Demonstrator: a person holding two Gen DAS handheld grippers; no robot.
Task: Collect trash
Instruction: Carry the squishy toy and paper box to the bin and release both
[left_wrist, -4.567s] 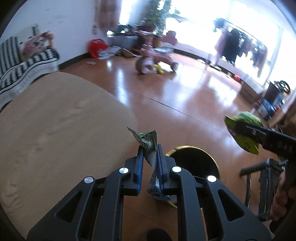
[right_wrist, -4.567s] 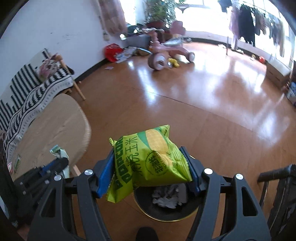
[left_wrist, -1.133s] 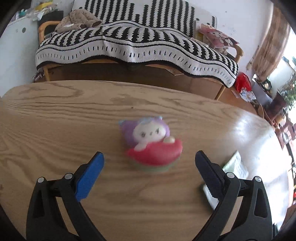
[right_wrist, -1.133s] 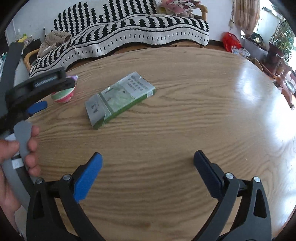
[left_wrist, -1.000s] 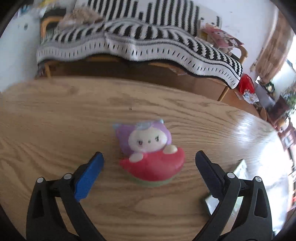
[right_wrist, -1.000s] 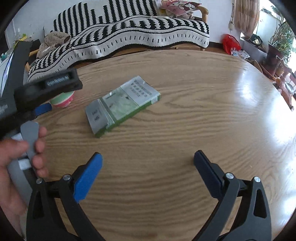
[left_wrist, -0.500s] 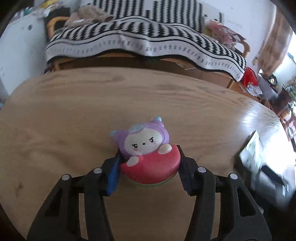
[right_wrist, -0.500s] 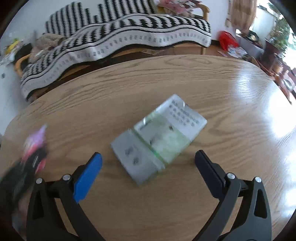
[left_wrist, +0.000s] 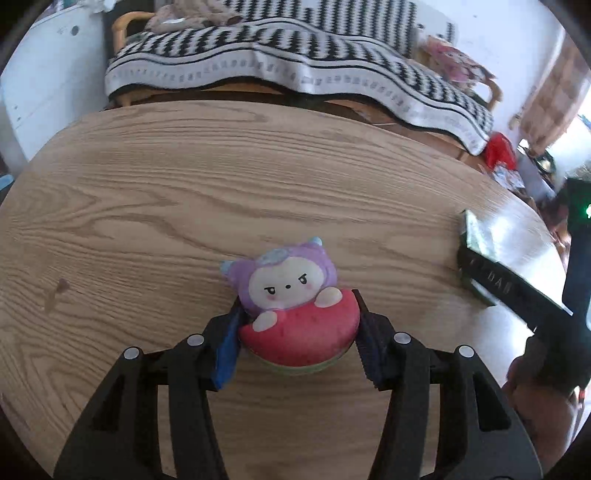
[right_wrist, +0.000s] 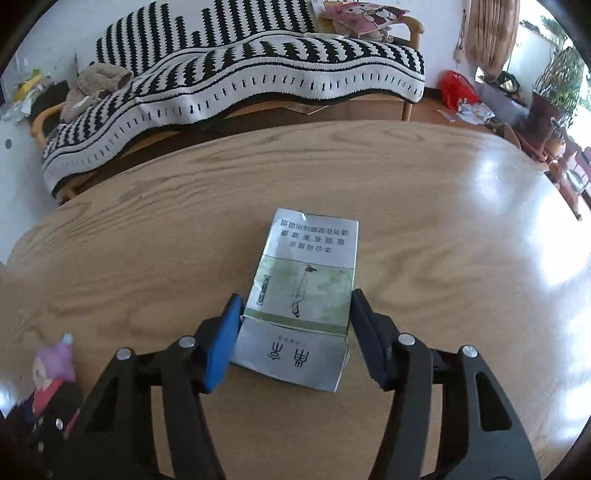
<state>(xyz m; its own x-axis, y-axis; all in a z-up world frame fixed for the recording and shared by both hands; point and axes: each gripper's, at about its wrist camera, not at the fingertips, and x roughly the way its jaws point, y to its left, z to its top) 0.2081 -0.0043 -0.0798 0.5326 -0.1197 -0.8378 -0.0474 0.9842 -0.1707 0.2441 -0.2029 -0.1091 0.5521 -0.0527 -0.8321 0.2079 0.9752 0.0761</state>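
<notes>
The cigarette pack (right_wrist: 303, 295), flattish, silver-grey with a pale green panel showing a slim standing figure and upside-down Chinese print, lies on my wooden worktop (right_wrist: 443, 258). My right hand-held gripper (right_wrist: 295, 332) is closing, its jaws at both long edges. My left hand-held gripper (left_wrist: 297, 334) clamps a plush toy (left_wrist: 291, 299): purple hood, red watermelon-slice base.
</notes>
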